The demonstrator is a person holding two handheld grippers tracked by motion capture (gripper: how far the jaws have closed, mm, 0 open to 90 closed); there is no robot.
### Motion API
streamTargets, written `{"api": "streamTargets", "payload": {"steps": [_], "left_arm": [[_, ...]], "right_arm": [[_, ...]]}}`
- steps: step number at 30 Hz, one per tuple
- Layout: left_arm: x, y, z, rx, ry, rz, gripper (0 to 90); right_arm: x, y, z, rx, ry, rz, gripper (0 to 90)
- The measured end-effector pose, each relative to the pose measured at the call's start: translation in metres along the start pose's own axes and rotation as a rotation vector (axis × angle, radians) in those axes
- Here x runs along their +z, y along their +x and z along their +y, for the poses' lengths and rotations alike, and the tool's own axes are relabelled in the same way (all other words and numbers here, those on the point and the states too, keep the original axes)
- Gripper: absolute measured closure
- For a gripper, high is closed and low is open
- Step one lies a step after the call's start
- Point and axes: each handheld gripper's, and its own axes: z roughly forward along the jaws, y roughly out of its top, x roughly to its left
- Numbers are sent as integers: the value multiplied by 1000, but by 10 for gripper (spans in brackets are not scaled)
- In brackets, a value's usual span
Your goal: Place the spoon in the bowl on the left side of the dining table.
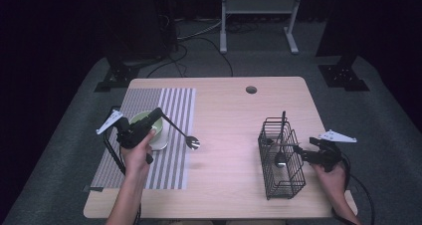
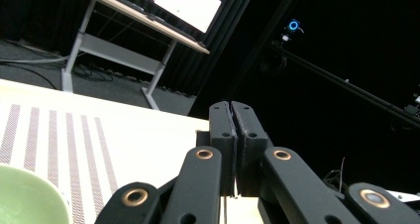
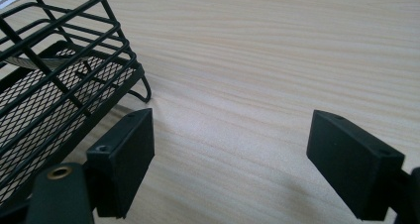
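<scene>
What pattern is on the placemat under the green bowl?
The placemat has narrow grey and white stripes running away from the person; the high view shows it best.

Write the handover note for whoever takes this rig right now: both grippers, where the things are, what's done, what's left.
Left gripper: jaws shut on the thin handle of a spoon, held over the green bowl on the striped placemat. The spoon's bowl hangs out past the mat's right edge.
Right gripper: jaws wide open and holding nothing, low over the table beside the black wire caddy.
Done: one utensil already stands in the caddy.
Left, as it looks: carry the spoon across and drop it into the caddy; the right gripper seems placed to steady it.
</scene>
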Motion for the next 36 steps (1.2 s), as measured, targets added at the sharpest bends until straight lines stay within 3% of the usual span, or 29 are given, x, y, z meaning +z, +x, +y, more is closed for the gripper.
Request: {"api": "streamTargets", "payload": {"steps": [36], "left_arm": [[-16,25,23,-6,-34,91,888]], "right_arm": [[0,0,0,3,4,-2,175]]}}
